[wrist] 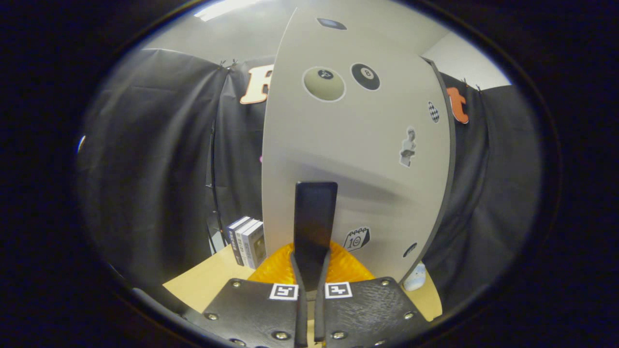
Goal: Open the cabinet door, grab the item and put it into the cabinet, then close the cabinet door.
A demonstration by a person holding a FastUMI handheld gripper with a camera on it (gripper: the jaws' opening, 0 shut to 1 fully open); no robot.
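Two fingers of the gripper [311, 261] were seen drawn close together, with only a narrow gap between them, and nothing was visibly clamped by them. A tall dark bar [315, 222] was shown rising just ahead of the fingertips, against the pale cabinet door [353, 145]; whether it was part of the gripper or the door's handle could not be told. The door, decorated with stickers, among them two billiard balls [324, 83], was seen standing directly ahead and very near, so that whatever lay behind it was hidden. It was judged that the gripper was held square to the door because the door was being pushed or steadied, though whether it was being opened or closed could not be settled. An orange, textured object [348, 268], probably the item to be stowed, was shown on the wooden bench [213, 280] just beyond the fingers and at the foot of the door; it was not held. Small boxes [246, 241] were seen standing upright on the bench beside the door's near edge, and a small white object [416, 279] lay at its far edge.
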